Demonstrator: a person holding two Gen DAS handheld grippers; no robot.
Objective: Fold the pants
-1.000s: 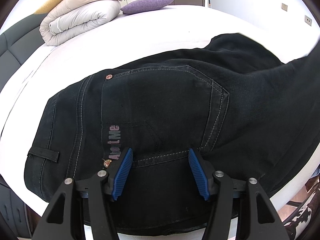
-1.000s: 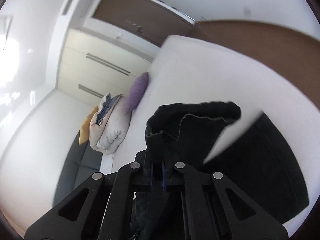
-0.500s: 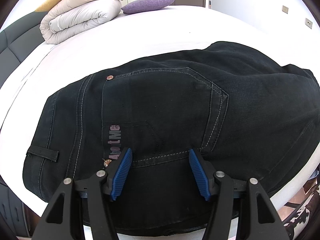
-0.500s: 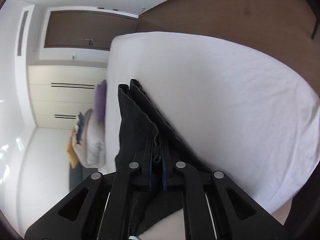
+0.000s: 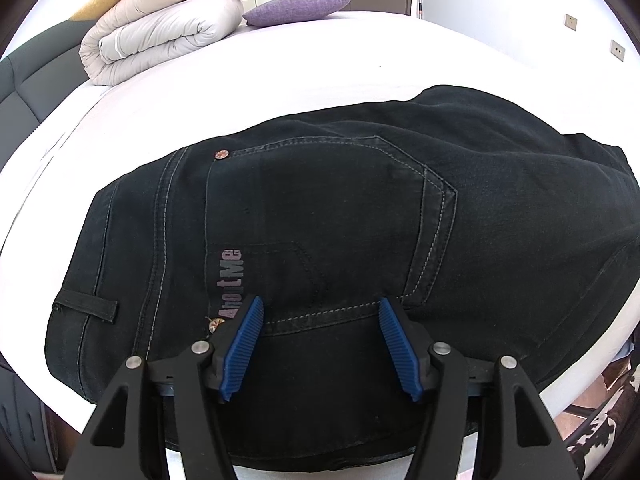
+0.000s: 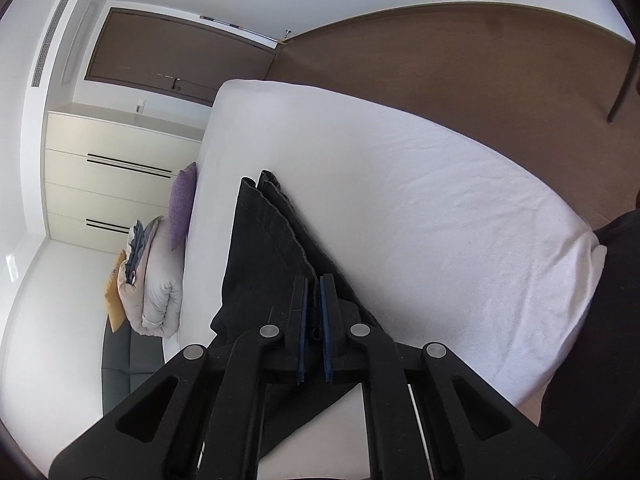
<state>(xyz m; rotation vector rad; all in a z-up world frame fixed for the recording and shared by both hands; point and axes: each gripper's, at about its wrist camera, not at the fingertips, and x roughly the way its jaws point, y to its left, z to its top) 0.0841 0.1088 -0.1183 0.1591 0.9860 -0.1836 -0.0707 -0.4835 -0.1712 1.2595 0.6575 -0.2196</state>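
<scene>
Black jeans [image 5: 340, 216] lie on the white bed [image 5: 248, 76], seat side up, back pocket and grey lettering showing. My left gripper [image 5: 320, 340] hovers open over the waist area, blue pads wide apart, holding nothing. In the right wrist view my right gripper [image 6: 313, 328] has its blue pads nearly together, pinching the edge of the jeans' leg fabric [image 6: 264, 248], which runs as a narrow folded strip away over the white bed [image 6: 420, 216].
A rolled beige duvet [image 5: 160, 36] and a purple pillow [image 5: 296, 8] lie at the bed's far end, by a grey headboard [image 5: 24, 92]. Brown floor [image 6: 480, 64] and cream drawers [image 6: 116, 172] surround the bed. A person's dark clothing [image 6: 592, 320] is at right.
The right gripper swung the leg fabric down onto the bed; the legs now lie folded over the jeans. The left gripper stayed open in place.
</scene>
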